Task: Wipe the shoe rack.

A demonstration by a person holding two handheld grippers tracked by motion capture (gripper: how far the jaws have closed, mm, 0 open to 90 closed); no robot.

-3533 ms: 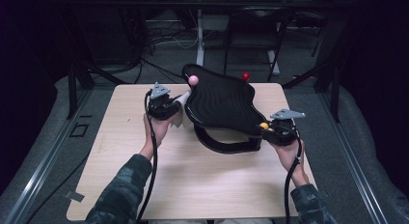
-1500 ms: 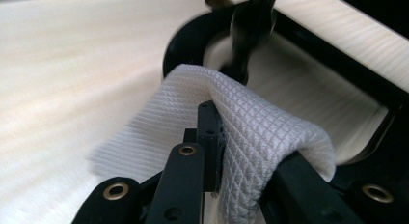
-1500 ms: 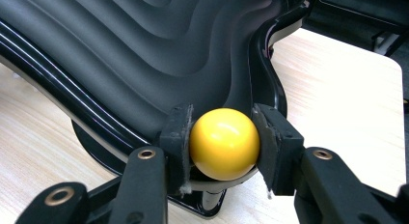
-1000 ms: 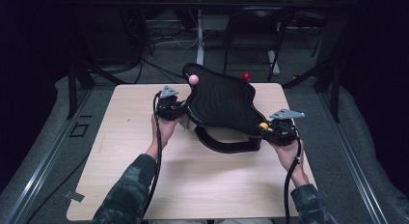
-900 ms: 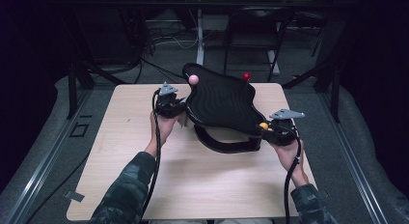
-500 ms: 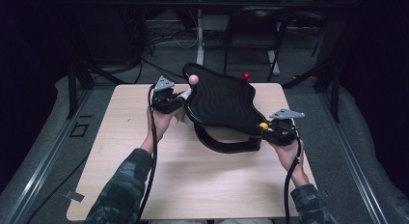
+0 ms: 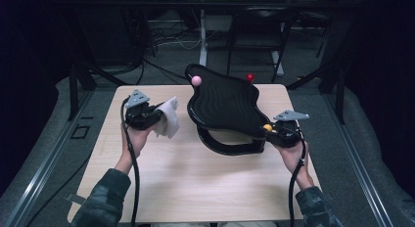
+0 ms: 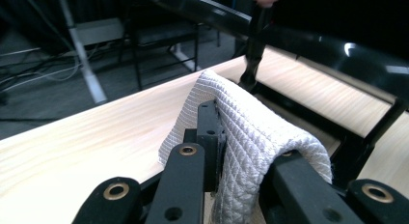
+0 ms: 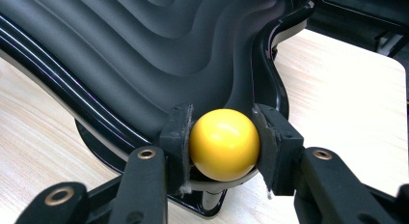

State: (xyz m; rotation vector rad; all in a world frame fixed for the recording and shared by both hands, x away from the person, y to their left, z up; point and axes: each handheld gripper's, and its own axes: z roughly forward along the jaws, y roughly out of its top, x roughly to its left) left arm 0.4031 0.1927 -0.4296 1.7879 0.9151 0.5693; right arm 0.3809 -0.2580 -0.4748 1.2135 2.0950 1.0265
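On wooden table [image 7: 195, 178], dark room | left tongs [image 7: 155, 115] clamp cloth [image 7: 168, 118] | right tongs [image 7: 270, 129] grip yellow knob [image 7: 267, 127]

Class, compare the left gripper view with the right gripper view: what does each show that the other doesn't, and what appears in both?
Left gripper view alone: a white quilted cloth pinched in the left gripper, plus chair legs beyond the table edge. Right gripper view alone: a yellow ball clamped by the right gripper at the tray's rim. Both: the black tray and the wooden table.
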